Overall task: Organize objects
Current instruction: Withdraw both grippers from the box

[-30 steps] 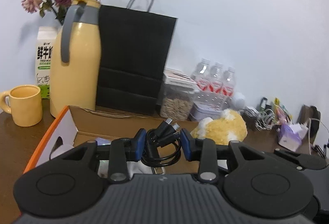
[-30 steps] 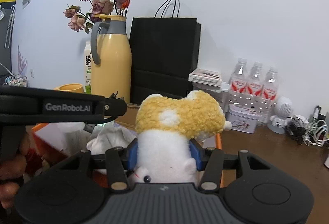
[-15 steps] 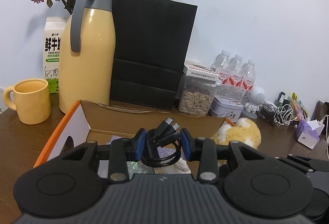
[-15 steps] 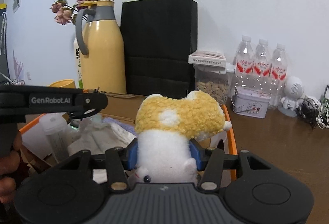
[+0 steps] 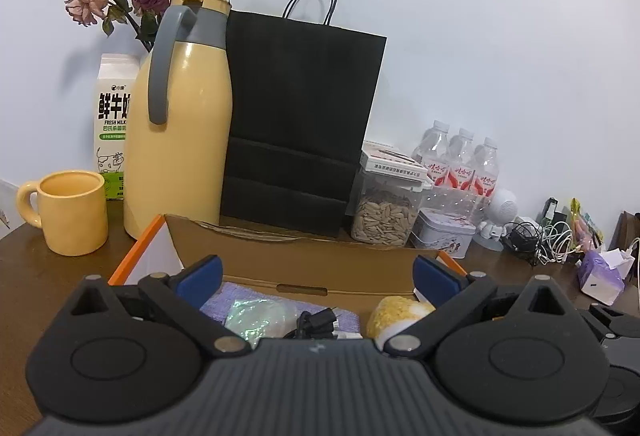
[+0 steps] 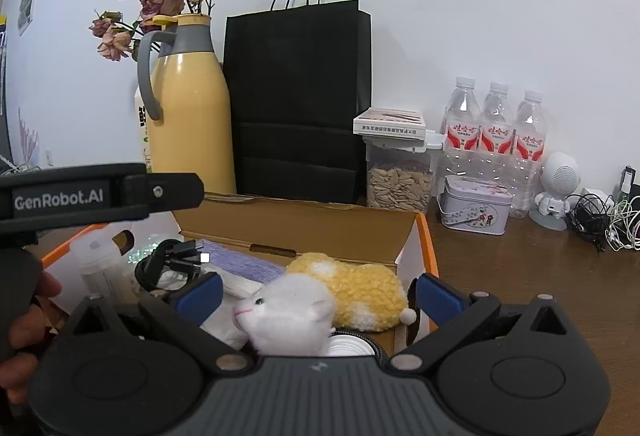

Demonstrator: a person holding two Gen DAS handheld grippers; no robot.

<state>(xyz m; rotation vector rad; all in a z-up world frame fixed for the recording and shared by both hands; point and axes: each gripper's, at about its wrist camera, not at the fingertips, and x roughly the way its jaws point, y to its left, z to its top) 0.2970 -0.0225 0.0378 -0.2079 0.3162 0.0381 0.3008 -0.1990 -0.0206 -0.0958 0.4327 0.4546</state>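
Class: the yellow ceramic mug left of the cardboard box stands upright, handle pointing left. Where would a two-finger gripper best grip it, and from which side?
Grip the yellow ceramic mug across its round body, coming from the front, fingers on either side wall. Its handle juts left, so keep that finger in front of it. An alternative is probably pinching the open rim from above.

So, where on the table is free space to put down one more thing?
Bare wood lies right of the cardboard box, in front of the tin and the tangled cables. A smaller patch lies in front of the yellow mug. The back row along the wall is crowded, and the box is nearly full.
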